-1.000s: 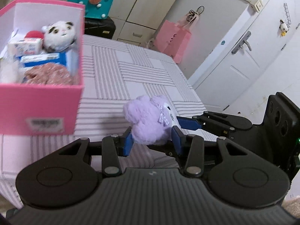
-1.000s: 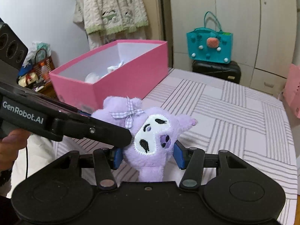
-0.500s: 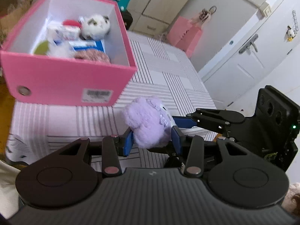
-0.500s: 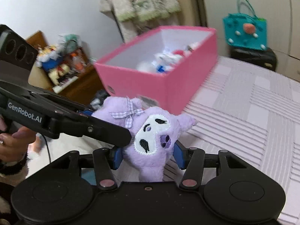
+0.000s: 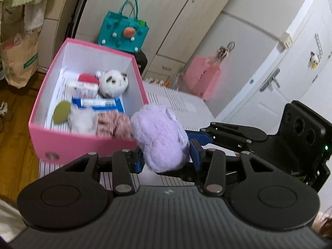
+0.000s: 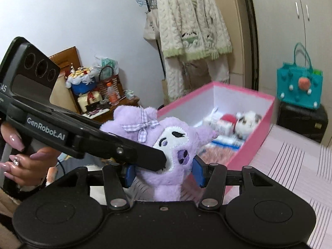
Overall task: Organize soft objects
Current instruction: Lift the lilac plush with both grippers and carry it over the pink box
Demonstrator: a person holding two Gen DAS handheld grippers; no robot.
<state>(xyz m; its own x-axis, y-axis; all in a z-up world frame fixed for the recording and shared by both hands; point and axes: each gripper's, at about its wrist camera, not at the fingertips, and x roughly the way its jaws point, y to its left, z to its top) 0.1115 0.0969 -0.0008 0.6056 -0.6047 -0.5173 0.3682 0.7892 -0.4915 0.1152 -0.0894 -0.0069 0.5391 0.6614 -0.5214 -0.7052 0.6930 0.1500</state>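
Note:
A purple plush toy (image 5: 161,141) with a white stitched face and a checked bow (image 6: 168,151) is gripped by both grippers at once. My left gripper (image 5: 167,158) is shut on its body, and my right gripper (image 6: 164,173) is shut on it from the other side. The toy hangs in the air just over the near right corner of the pink box (image 5: 87,143). The box (image 6: 253,145) holds a white plush cat (image 5: 114,82), a pink fuzzy item (image 5: 114,125), packets and other soft things.
The box stands on a striped bed cover (image 6: 290,166). A teal bag (image 5: 122,34) on a dark case and a pink bag (image 5: 202,81) stand by the wardrobes. A wooden floor (image 5: 14,132) lies left of the bed. Clothes (image 6: 193,31) hang behind.
Both grippers have carried the purple toy up and toward the pink box. The box now lies closer, and the toy overlaps its near corner.

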